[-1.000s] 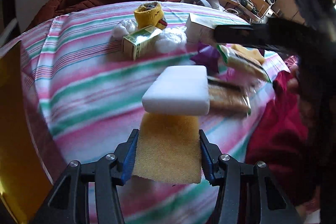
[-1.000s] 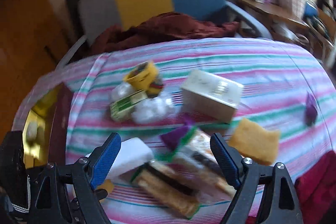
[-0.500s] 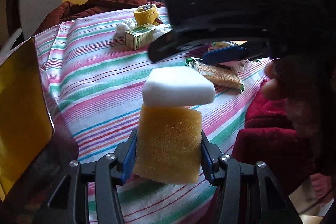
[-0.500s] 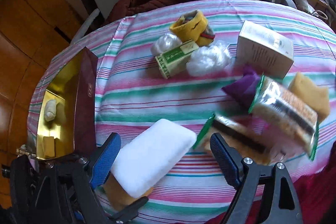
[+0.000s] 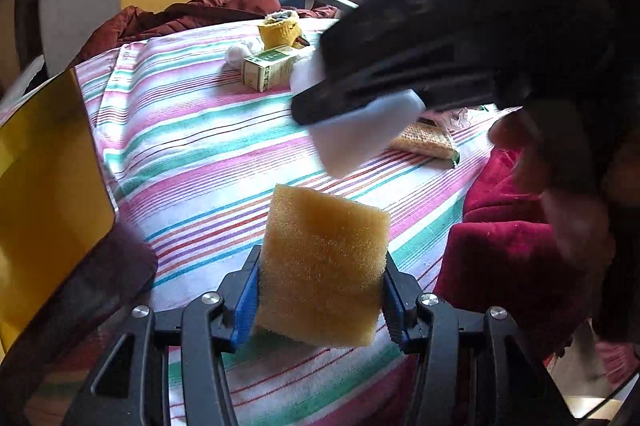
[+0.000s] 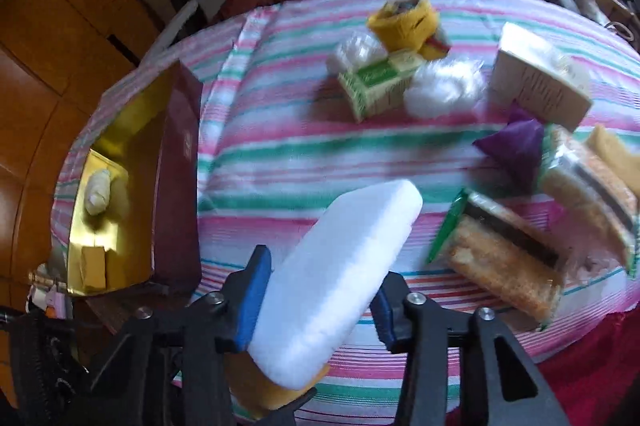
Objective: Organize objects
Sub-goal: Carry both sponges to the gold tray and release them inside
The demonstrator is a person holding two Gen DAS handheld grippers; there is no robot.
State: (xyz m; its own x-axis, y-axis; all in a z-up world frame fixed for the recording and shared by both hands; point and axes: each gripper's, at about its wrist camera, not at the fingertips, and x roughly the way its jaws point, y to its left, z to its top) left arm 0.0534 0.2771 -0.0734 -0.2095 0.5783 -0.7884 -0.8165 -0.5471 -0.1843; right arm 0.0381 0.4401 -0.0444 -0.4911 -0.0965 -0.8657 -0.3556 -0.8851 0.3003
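Note:
My left gripper (image 5: 320, 262) is shut on a yellow sponge (image 5: 328, 226), held upright above the striped tablecloth (image 5: 192, 130). Just beyond and above it, a white foam sponge (image 5: 360, 130) sits in my right gripper, apart from the yellow one. In the right wrist view my right gripper (image 6: 324, 278) is closing, and its blue pads press on the white sponge (image 6: 352, 246). The yellow sponge (image 6: 280, 394) peeks out beneath it. A maroon box with a gold inside (image 6: 176, 186) stands open at the left with two small items in it.
Further back lie a green carton (image 6: 376, 82), a yellow pouch (image 6: 404, 18), white cotton wads (image 6: 444, 86) and a beige box (image 6: 536, 82). At the right are a purple pouch (image 6: 516, 146), wrapped cracker packs (image 6: 504, 262) and another yellow sponge (image 6: 612, 154). A chair with a dark red garment stands behind.
The white sponge lay on the yellow one; my right gripper swung in, closed on it and lifted it off. Both hands drifted toward the maroon box.

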